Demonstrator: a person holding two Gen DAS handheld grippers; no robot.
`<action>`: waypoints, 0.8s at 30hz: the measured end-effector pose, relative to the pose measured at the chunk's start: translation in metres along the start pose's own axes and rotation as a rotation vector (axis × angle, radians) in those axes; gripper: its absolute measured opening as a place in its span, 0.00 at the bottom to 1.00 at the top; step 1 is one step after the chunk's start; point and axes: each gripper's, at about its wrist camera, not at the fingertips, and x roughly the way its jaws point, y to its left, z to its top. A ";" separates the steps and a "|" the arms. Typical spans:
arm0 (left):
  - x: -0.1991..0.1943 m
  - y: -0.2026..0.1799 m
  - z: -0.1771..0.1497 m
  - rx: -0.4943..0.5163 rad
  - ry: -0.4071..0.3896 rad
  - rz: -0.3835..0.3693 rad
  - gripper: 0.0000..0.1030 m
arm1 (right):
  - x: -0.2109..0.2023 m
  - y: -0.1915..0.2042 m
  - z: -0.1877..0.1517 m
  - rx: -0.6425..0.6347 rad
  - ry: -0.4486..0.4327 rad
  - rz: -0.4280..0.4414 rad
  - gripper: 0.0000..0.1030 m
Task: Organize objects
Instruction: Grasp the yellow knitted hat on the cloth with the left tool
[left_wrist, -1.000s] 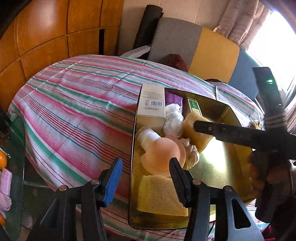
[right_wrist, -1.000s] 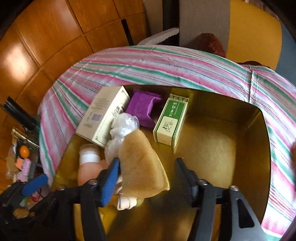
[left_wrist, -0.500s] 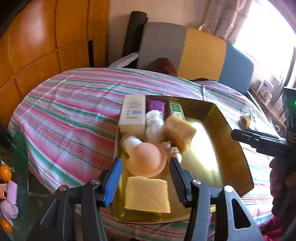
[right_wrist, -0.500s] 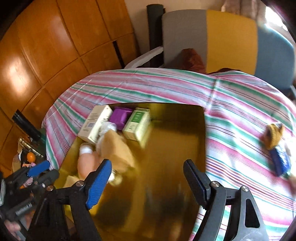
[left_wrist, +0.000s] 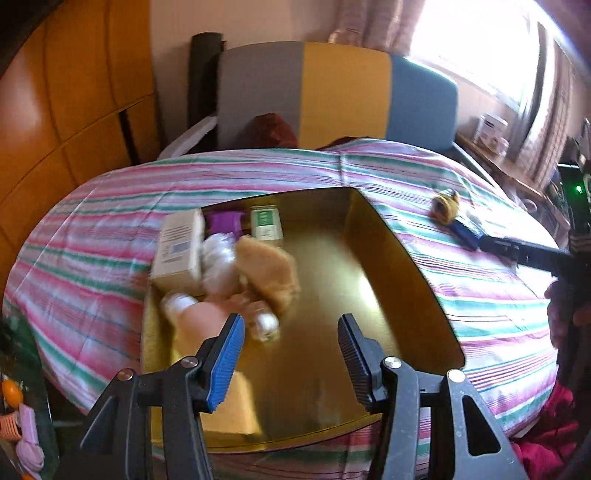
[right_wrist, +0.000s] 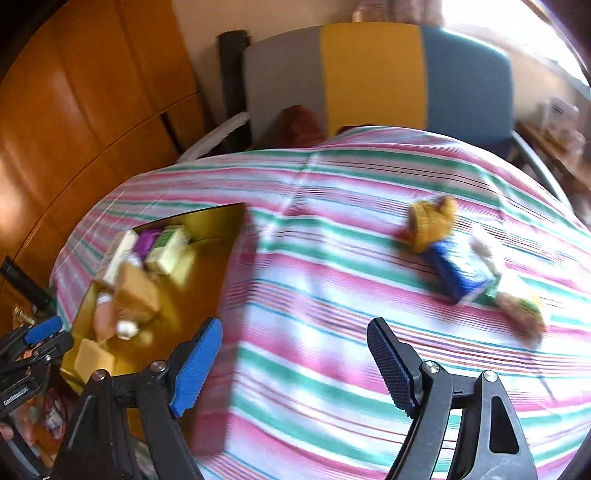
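Note:
A gold tray (left_wrist: 399, 251) lies on the striped tablecloth and holds a white box (left_wrist: 179, 251), a purple item (left_wrist: 223, 221), a green box (left_wrist: 266, 223), a tan sponge (left_wrist: 267, 273), a peach bottle (left_wrist: 195, 321) and a yellow sponge (left_wrist: 236, 410). My left gripper (left_wrist: 290, 354) is open and empty above the tray's near part. My right gripper (right_wrist: 295, 365) is open and empty over the cloth, right of the tray (right_wrist: 210, 229). A yellow knitted item (right_wrist: 430, 221), a blue item (right_wrist: 458, 273) and a tan packet (right_wrist: 521, 306) lie on the cloth ahead of it.
A grey, yellow and blue chair back (left_wrist: 332, 92) stands behind the table. Wood panels (left_wrist: 74, 92) line the left wall. A glass side table with small items (left_wrist: 18, 424) is at the lower left. A bright window (left_wrist: 480, 40) is at the right.
My right gripper has let go of the tan sponge in the tray, opened, and swung right over the cloth toward the loose items. My left gripper has pulled back and turned right.

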 end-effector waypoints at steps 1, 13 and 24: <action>0.001 -0.006 0.002 0.015 0.000 -0.005 0.52 | -0.002 -0.011 0.000 0.013 -0.004 -0.017 0.80; 0.017 -0.079 0.020 0.158 0.024 -0.067 0.52 | -0.003 -0.155 -0.020 0.250 0.031 -0.277 0.88; 0.044 -0.137 0.034 0.232 0.066 -0.126 0.52 | -0.002 -0.186 -0.025 0.411 0.096 -0.297 0.89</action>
